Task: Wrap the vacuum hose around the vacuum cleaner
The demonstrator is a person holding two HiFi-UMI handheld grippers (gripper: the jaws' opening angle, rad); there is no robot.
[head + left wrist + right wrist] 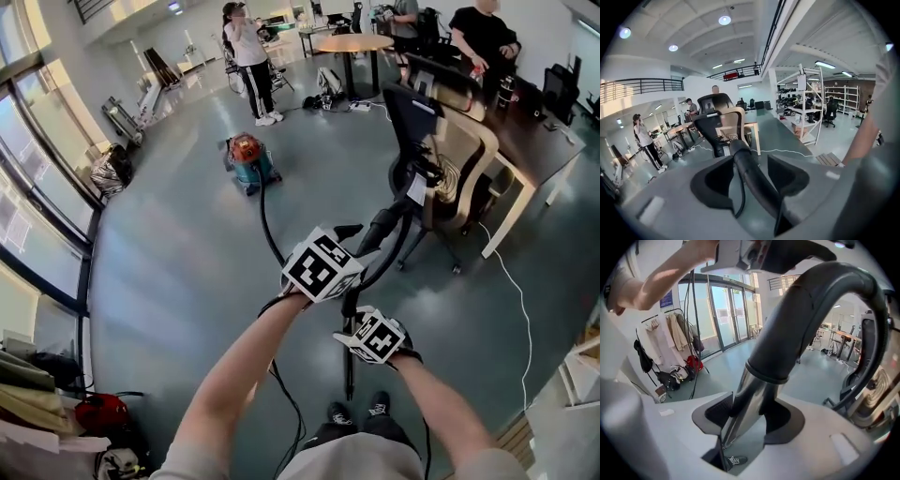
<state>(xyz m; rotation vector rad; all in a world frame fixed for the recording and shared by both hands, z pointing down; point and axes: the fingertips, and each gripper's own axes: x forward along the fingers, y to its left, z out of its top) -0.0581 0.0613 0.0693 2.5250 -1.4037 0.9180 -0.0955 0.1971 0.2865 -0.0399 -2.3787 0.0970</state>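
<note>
Clamping the metal tube (742, 401) is the right claw (749, 414). Left claw (751, 180) gapes around the hose (743, 154); vacuum cleaner (248, 159) at eleven o'clock.

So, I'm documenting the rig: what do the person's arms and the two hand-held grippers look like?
The left hand-held gripper and the right hand-held gripper have light grey bodies with dark pads. Each carries a white cube printed with black square markers. The arms are bare below short grey sleeves.

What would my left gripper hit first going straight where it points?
The left gripper would probably meet the office chair, past the hose lying between its tongs; depth unclear.
</note>
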